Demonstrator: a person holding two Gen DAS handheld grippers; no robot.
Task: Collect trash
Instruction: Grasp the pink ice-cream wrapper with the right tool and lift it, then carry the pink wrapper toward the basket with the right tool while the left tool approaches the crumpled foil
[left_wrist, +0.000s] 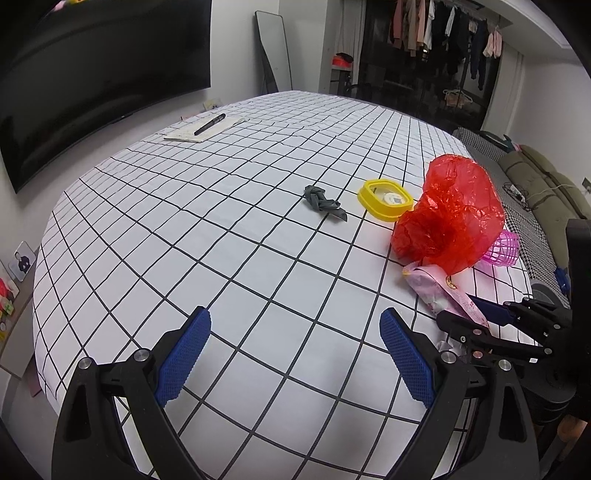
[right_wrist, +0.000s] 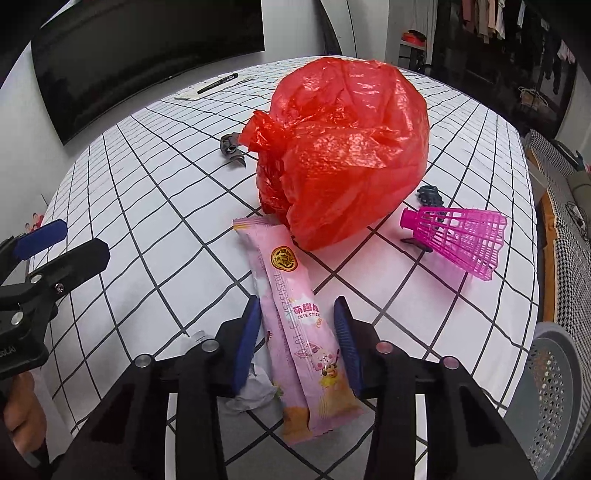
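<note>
A checked table (left_wrist: 221, 229) carries a red bag (right_wrist: 343, 147) near its right edge. The pink wrapper (right_wrist: 295, 314) lies just before the bag, between the right gripper's (right_wrist: 297, 345) spread fingers. The left gripper (left_wrist: 295, 354) hangs wide open over bare cloth.

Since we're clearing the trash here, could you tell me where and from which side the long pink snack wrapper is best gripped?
Grip the long pink snack wrapper across its narrow width near the close end, coming from the near table edge. It lies flat and lengthwise between the right gripper's open jaws, while its far end nearly touches the red plastic bag.
</note>
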